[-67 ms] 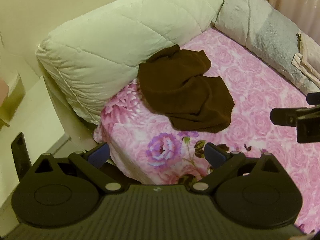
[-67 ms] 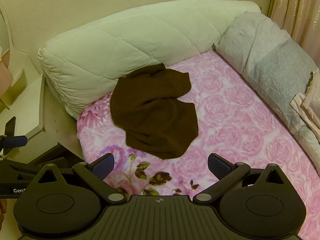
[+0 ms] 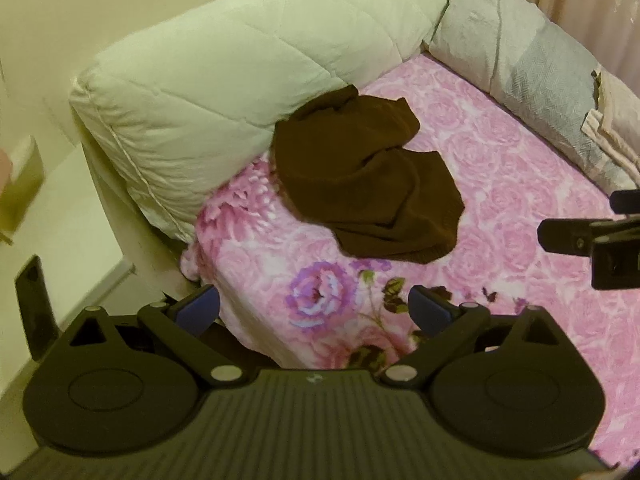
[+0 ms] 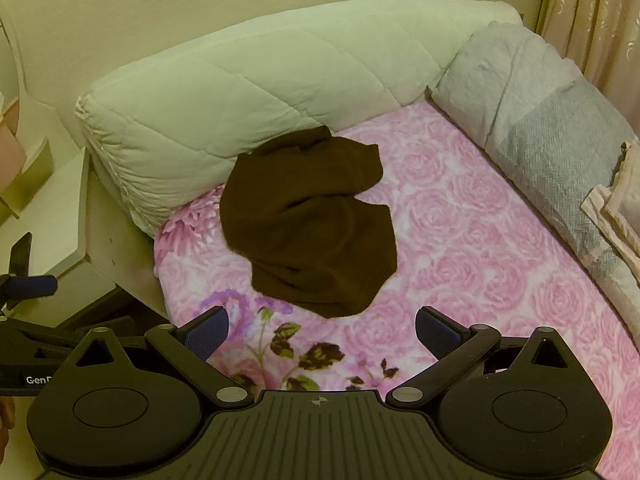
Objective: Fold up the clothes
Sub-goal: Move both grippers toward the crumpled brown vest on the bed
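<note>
From the left wrist view, the left gripper point(image 3: 314, 312) hangs over the near corner of the bed, its blue-padded fingers point(image 3: 430, 312) spread wide with nothing between them. Beyond it a crumpled dark brown garment point(image 3: 368, 188) lies on the pink rose-patterned blanket point(image 3: 520, 208), its far end touching the quilted white pillow point(image 3: 240, 92) along the head edge. A grey folded blanket point(image 3: 520, 60) lines the far side edge. The right gripper point(image 3: 592, 236) juts in at the right border; I cannot tell its state from here.

From the right wrist view, the right gripper point(image 4: 322, 330) is likewise spread apart and empty, held above the blanket's point(image 4: 500, 240) near edge. The brown garment point(image 4: 312, 224) sits in a rumpled heap just ahead of the fingers point(image 4: 208, 332), apart from them, still against the pillow point(image 4: 260, 92). A white bedside table point(image 4: 52, 216) stands off the bed's left side.
</note>
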